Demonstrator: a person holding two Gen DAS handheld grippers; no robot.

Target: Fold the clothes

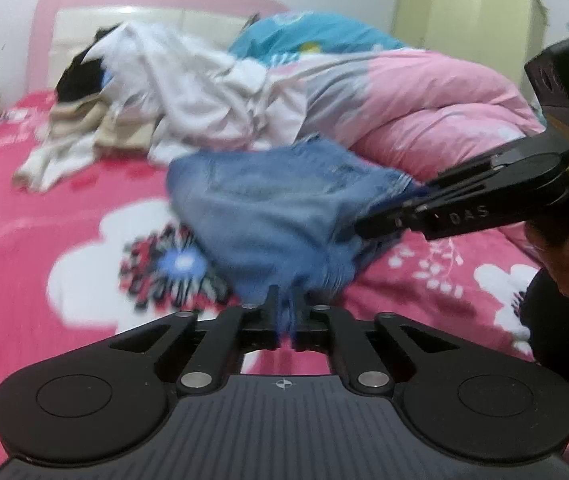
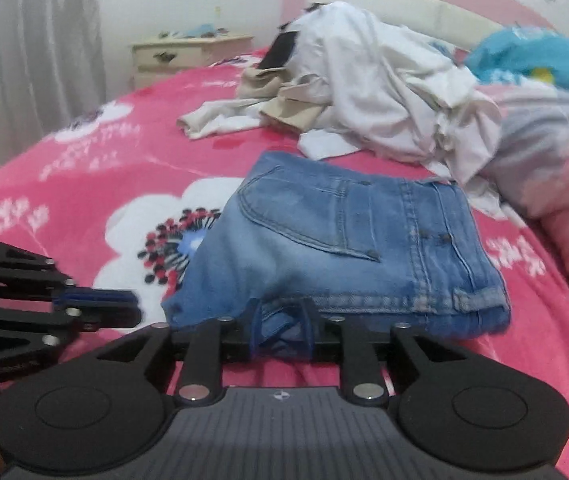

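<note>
- Right wrist view: pink flowered bed cover fills most of the scene; the denim shorts lie on it near the middle, folded over with a back pocket up, near edge lifted.
- Loose clothes pile sits behind, just beside the shorts. Risk: a wide swing could drag white cloth into the fold.
- Right gripper: tongs narrow, pinching the shorts' near hem. Left gripper appears apart from the shorts here, tongs close together.
- Left wrist view: left gripper nips a thin tuft of blue cloth between narrow tongs. Judgement: so small a bite may slip and skew the fold.
- Only the left view shows the person's hand and motion blur; only the right shows pocket stitching sharply.
</note>
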